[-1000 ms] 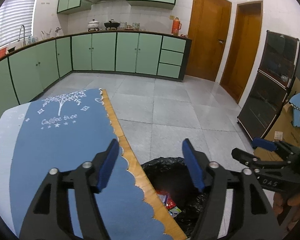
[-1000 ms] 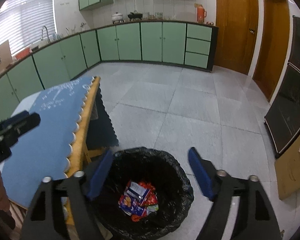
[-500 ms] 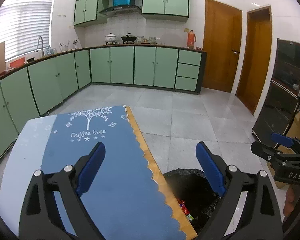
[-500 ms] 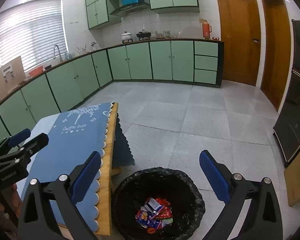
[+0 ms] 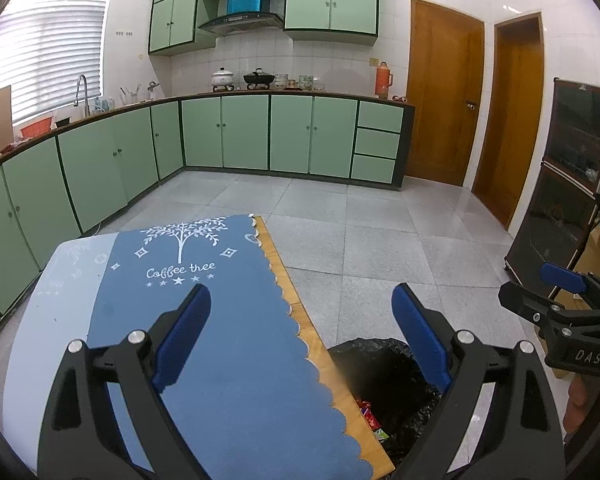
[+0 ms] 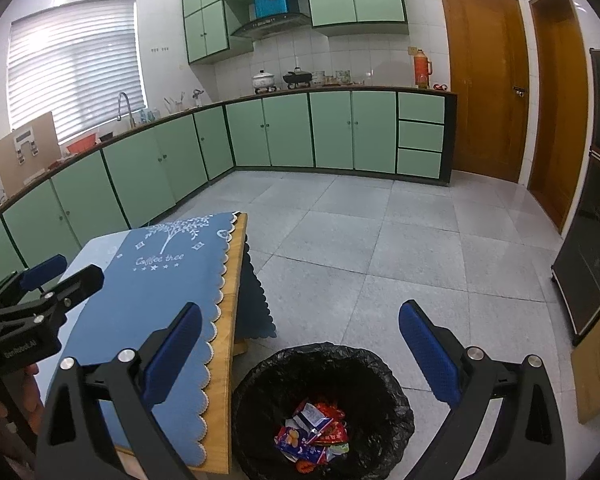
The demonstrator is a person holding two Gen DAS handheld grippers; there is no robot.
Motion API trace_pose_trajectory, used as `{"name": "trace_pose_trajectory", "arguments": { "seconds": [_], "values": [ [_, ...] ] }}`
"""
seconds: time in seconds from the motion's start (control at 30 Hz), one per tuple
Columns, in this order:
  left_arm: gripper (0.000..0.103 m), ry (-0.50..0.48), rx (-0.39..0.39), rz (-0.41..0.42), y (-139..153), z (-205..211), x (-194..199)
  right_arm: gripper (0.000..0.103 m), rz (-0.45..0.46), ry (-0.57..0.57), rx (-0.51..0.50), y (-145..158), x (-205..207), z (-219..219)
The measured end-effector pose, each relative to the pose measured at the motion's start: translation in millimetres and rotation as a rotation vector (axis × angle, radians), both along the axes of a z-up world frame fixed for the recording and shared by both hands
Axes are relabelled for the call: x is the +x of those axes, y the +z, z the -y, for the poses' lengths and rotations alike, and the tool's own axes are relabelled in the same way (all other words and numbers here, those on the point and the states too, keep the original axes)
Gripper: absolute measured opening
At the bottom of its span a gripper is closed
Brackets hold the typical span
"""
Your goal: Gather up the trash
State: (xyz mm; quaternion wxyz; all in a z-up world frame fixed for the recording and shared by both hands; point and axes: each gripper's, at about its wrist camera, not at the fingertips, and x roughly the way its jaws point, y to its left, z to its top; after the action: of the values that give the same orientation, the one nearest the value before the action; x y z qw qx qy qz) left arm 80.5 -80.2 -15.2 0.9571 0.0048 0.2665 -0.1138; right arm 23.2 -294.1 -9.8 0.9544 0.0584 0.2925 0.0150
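Right gripper (image 6: pixel 300 356) and left gripper (image 5: pixel 302 332) are both hanging released, jaws spread wide with nothing between them.

The wooden table under its smooth blue scalloped cloth (image 6: pixel 156 300) is standing just left of the round bin lined with a crinkled black plastic bag (image 6: pixel 380 380); no trash is showing on the visible part of the cloth. The bin is lying below and ahead of the right gripper, the nearer one, and down to the right of the left gripper. At the bin's bottom, glossy red and blue crumpled snack wrappers (image 6: pixel 314 434) are sitting heaped.
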Motion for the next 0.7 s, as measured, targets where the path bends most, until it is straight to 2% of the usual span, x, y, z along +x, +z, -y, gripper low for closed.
{"name": "trace_pose_trajectory", "arguments": {
  "seconds": [0.7],
  "values": [
    [0.089, 0.007, 0.006, 0.014, 1.5, 1.4, -1.9, 0.097, 0.035, 0.021, 0.012, -0.7, -5.8, -6.0]
  ]
}}
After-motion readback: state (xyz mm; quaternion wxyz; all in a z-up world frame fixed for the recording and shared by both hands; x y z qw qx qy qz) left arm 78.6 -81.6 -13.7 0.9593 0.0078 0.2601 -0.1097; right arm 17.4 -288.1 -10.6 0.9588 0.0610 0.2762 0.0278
